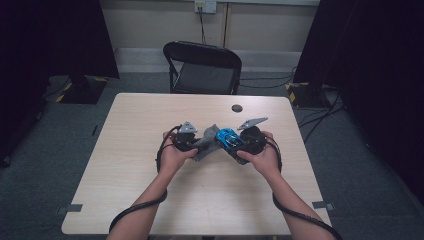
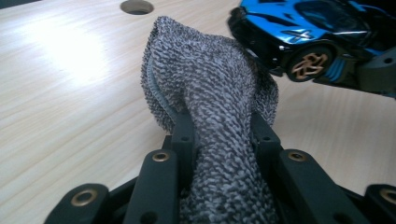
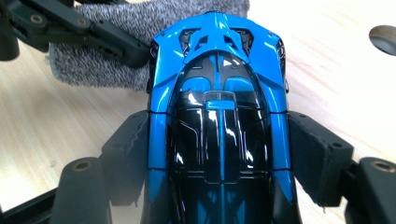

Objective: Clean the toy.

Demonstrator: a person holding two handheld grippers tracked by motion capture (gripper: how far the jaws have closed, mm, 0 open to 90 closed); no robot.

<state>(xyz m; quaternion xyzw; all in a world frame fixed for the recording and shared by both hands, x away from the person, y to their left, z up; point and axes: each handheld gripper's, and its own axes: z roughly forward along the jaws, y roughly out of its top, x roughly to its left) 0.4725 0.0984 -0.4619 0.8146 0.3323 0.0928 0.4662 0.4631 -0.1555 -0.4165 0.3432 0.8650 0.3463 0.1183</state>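
Across the middle of the high view lies one pale wooden worktop (image 1: 150, 200); two forearms come in from the bottom edge, each hand wrapped around one hand-held gripper; the left hand-held gripper (image 1: 196, 144) sits just left of centre, the right hand-held gripper (image 1: 234, 145) just right of centre, and their tips nearly meet; between them are one grey cloth (image 1: 206, 142) and one blue toy car (image 1: 227, 137); one round dark hole (image 1: 237, 108) marks the worktop above them; one black folding chair (image 1: 204, 67) stands beyond the far edge, at upper centre, and one wall socket (image 1: 205, 5) with a cable is at the top.

Low in the left gripper view, its two black jaws are clamped on the grey cloth (image 2: 210, 107), which rises from between them as a knitted, bunched fold; the blue toy car (image 2: 303, 32) is at upper right, one bronze-spoked wheel showing, its nose touching the cloth; the hole (image 2: 136, 6) is at the top edge.

Centred in the right gripper view, the blue toy car (image 3: 219, 116) is seen from above, blue and glossy black, squeezed at its flanks between two padded jaws; the grey cloth (image 3: 102, 51) lies at upper left, held by the other hand-held gripper; the hole (image 3: 384, 38) is at the right edge.
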